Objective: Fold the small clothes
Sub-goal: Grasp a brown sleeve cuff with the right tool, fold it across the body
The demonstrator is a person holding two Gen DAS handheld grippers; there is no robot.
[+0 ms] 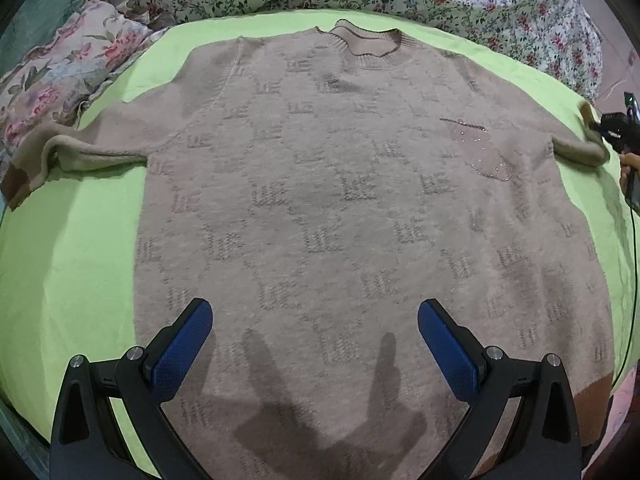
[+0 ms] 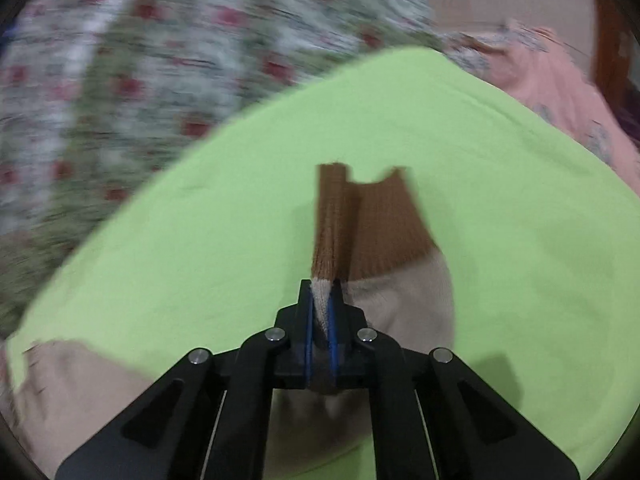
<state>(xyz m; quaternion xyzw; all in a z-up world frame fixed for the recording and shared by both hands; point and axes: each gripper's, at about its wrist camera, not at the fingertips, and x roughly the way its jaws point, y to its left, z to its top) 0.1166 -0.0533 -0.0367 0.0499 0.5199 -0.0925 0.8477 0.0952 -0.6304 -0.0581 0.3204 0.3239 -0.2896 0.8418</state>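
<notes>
Left wrist view: sweater [image 1: 320, 200] lies flat, front up, on the green sheet [image 1: 80, 280], collar at the far side, hem toward the camera, so its long axis runs straight away from the left gripper [image 1: 315, 320]. That gripper hangs over the lower body w/ its blue pads wide apart, nothing between them. Sleeves stick out sideways; the one at the right edge ends at the right gripper [image 1: 614, 130], small and dark there, a hand just below it. So the right hand is the nearer one for that sleeve, prob. the first fold. Fabric: beige fuzzy knit, repeated woven motif, sparkly chest pocket, brown cuffs and hem band. Right wrist view: right gripper [image 2: 323, 292] is pinched tight on the sleeve [image 2: 384, 280] just behind the brown cuff [image 2: 360, 220], which points straight ahead past the tips. Background blurred.
</notes>
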